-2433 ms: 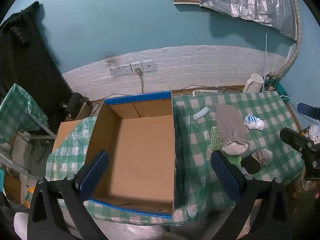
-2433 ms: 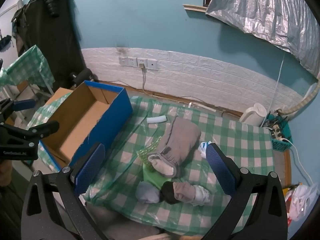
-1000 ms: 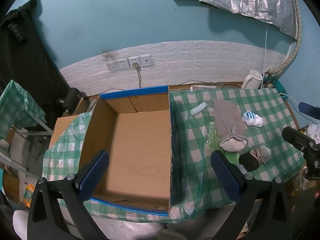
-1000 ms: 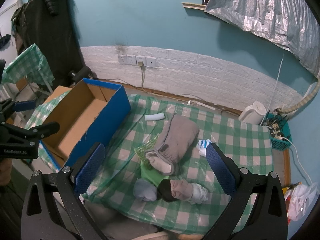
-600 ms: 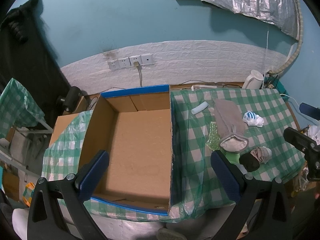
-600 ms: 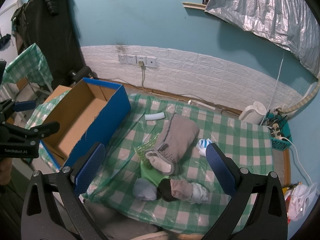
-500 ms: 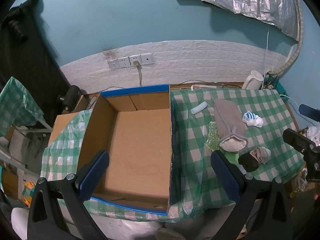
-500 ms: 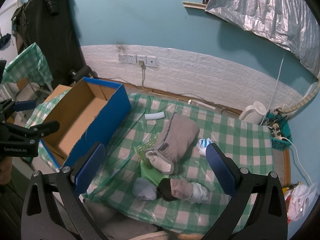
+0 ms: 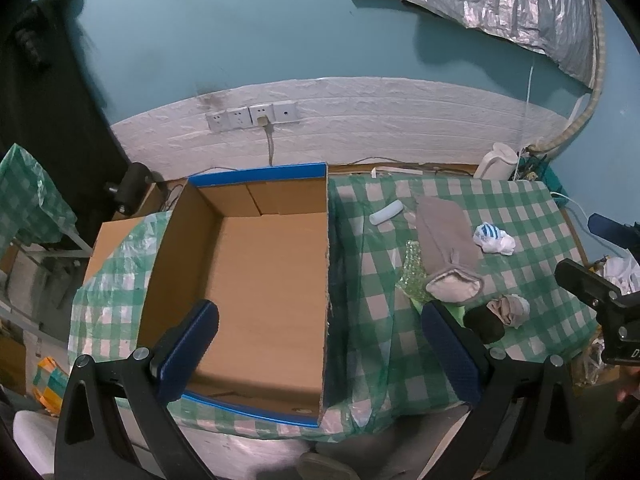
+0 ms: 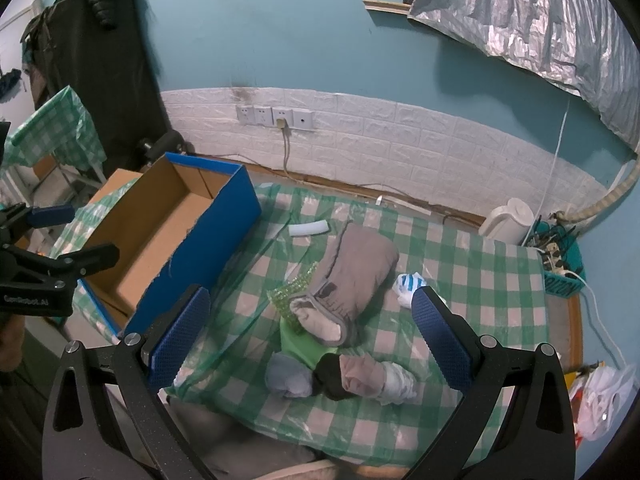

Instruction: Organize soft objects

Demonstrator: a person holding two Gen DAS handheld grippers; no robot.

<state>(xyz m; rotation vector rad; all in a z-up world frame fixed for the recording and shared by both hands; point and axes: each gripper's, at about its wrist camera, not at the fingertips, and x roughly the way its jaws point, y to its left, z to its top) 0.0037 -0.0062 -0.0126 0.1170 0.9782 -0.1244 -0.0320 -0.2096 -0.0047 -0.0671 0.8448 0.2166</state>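
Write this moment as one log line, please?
stage: start | left gripper: open, over box | right gripper: open, over clothes pile | box: empty | nothing held

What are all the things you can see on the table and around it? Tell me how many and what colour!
Cardboard box: one, brown inside and blue outside, open with nothing in it, left end of the table.
Tablecloth: one, green and white checks, covers the table.
Folded garment: one, grey-brown, middle of the cloth.
White tube: one, pale, behind the garment.
Striped sock: one, white and blue, right of the garment.
Sock pile: several, grey, black, tan, white, near edge.
Green item: one, under the garment.
Kettle: one, white, far right.
Wall sockets: four, white, on the wall.
Left gripper: one, black with blue pads, open, over the box.
Right gripper: one, same, open, over the clothes.
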